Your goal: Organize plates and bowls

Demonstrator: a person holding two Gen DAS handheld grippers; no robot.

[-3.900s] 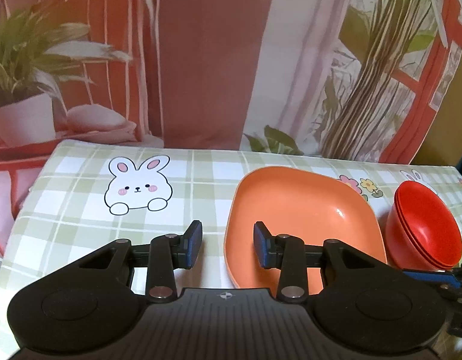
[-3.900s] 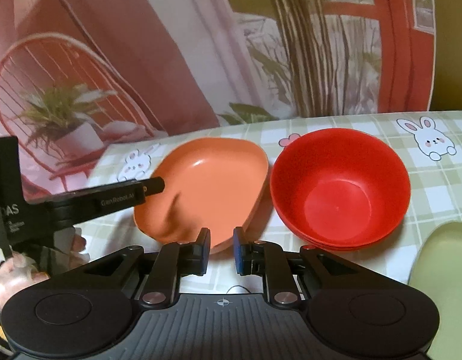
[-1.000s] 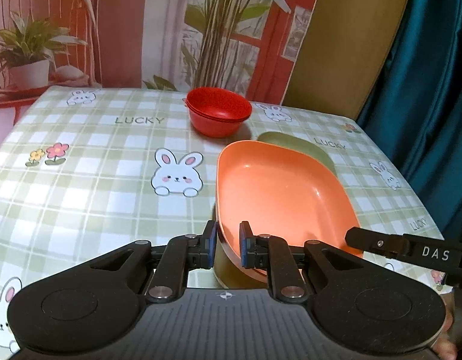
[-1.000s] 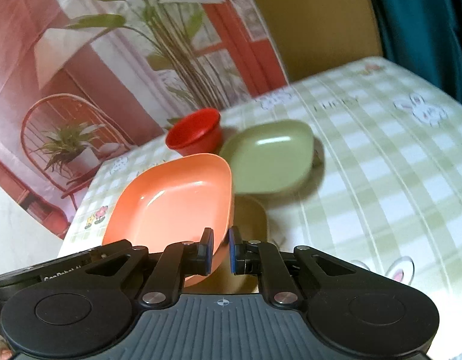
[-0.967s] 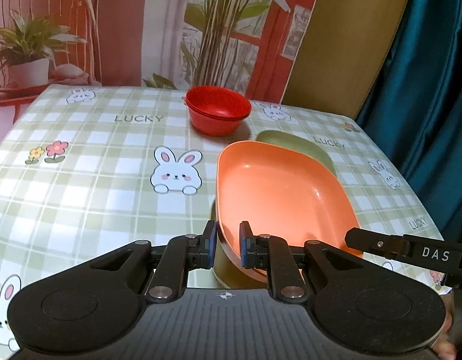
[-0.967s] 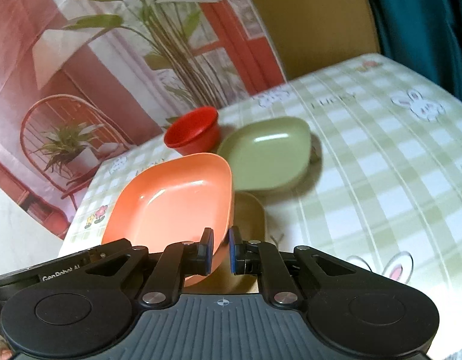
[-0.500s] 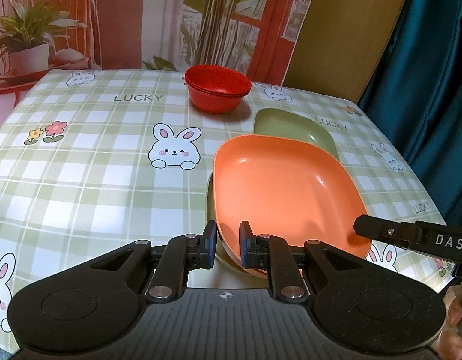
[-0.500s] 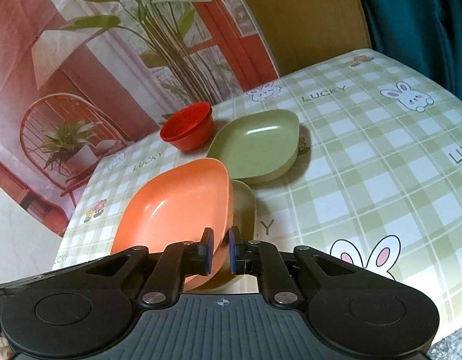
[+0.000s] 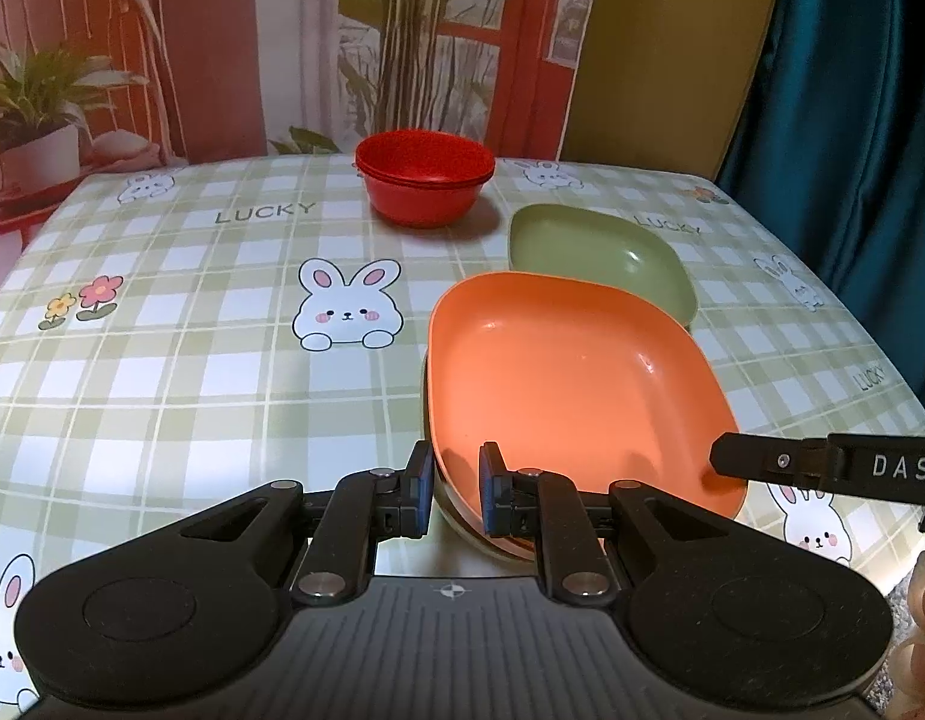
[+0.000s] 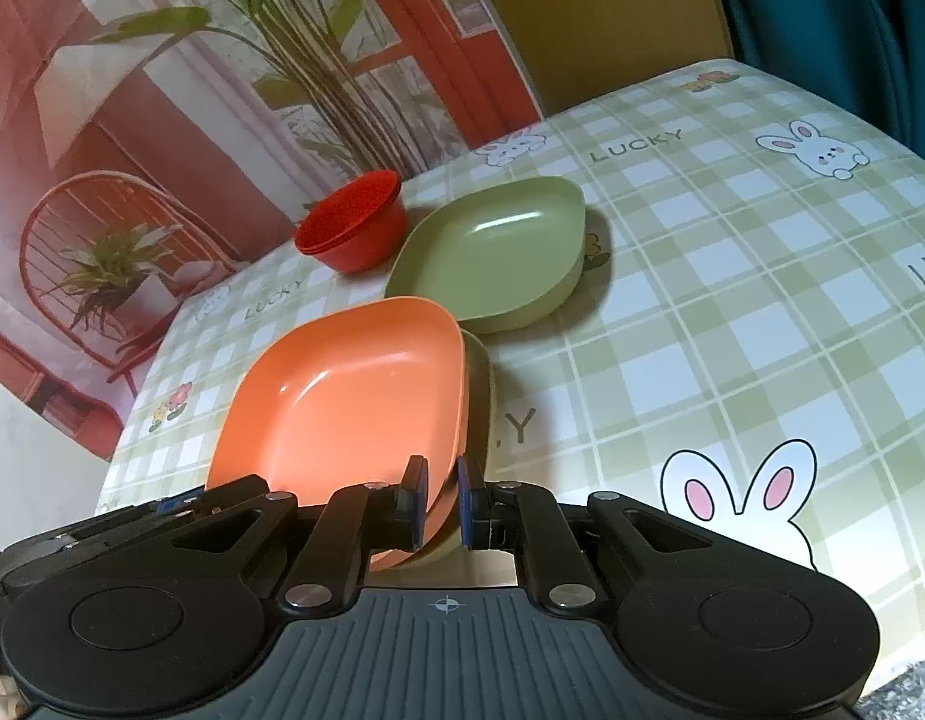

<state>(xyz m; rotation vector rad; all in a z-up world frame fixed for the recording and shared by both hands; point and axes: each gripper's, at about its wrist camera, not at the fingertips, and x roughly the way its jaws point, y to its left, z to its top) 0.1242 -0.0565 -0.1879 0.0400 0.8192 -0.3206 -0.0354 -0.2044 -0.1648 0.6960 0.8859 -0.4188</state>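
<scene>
Claws both clamped the orange plate (image 9: 570, 372): left claw (image 9: 456, 495) and right claw (image 10: 442, 501) on its near rim, above a green plate (image 10: 480, 396).

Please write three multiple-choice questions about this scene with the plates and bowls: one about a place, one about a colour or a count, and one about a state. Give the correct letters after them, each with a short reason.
1. Where are the red bowls?
A. At the far side of the table, beyond the plates
B. On the orange plate
C. On the floor

2. What colour is the plate lying apart, between the red bowls and the orange plate?
A. Blue
B. Green
C. White

3. How is the orange plate held?
A. By nothing
B. By one gripper
C. By both grippers

Answers:
1 A, they stand near the far edge.
2 B, the green plate shows in both views.
3 C, the left gripper and the right gripper each pinch its rim.
</scene>
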